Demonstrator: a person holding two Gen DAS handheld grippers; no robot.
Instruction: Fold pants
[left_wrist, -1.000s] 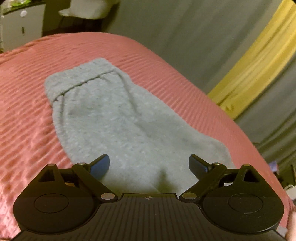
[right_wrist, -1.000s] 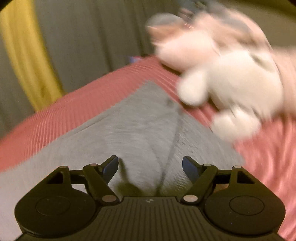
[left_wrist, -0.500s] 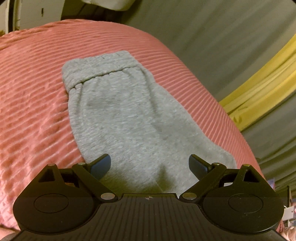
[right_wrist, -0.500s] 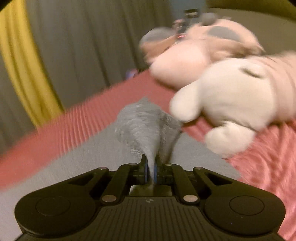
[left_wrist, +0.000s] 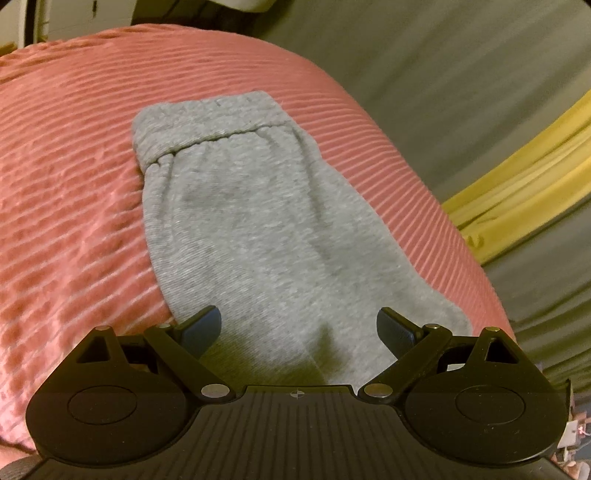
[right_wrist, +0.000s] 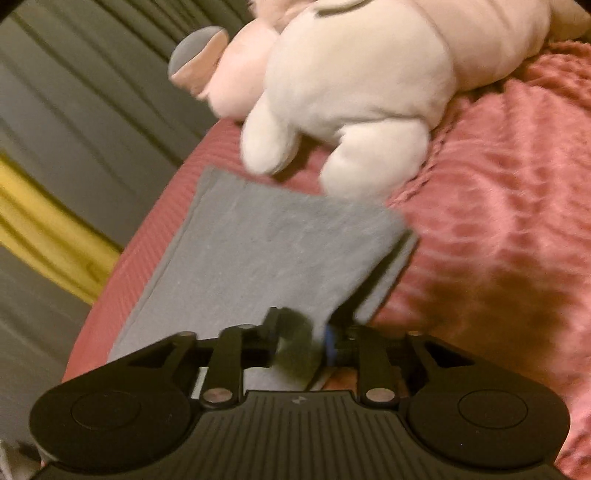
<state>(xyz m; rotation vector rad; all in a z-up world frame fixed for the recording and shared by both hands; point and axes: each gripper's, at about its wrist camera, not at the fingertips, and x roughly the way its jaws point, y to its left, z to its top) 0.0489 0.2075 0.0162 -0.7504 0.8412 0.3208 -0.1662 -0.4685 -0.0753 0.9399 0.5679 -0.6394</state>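
Note:
Grey sweatpants (left_wrist: 258, 221) lie flat on a pink ribbed bedspread (left_wrist: 66, 177), waistband (left_wrist: 210, 125) at the far end. My left gripper (left_wrist: 299, 325) is open and empty, hovering over the near part of the pants. In the right wrist view the leg end of the pants (right_wrist: 273, 251) stretches away toward a plush toy. My right gripper (right_wrist: 301, 338) is shut on a pinch of the grey fabric, which bunches between the fingers and is lifted at the near right edge.
A large white and pink plush toy (right_wrist: 354, 81) lies on the bed just beyond the leg hems. Grey curtains (left_wrist: 461, 74) and a yellow curtain (left_wrist: 517, 184) hang beside the bed edge. Rumpled pink blanket (right_wrist: 509, 221) is to the right.
My right gripper closed on the pants fabric and has swung, lifting the edge. My left gripper stayed open and drifted slightly over the pants.

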